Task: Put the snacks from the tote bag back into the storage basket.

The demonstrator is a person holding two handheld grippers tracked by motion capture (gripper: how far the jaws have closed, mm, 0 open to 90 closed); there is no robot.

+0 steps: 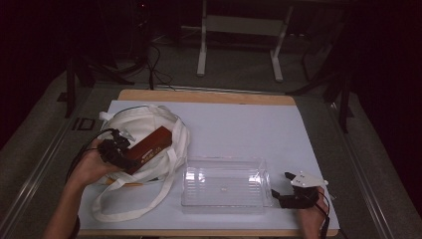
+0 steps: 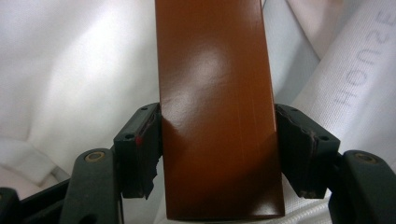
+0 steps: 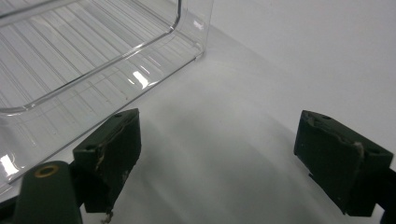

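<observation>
The left gripper [image 1: 119, 149] is clamping a long reddish-brown box [image 1: 151, 147], its pads pressing both long sides in the left gripper view, where the box [image 2: 217, 107] is running up between the jaws. The box is lying tilted over the white tote bag [image 1: 144, 124] at the table's left. The right gripper [image 1: 287, 186] is resting with jaws spread wide and nothing between them, just beside the clear plastic bin [image 1: 224, 206] on the white table [image 1: 239, 124].

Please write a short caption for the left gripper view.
Left claw shut on a brown box above a white cloth bag.
</observation>
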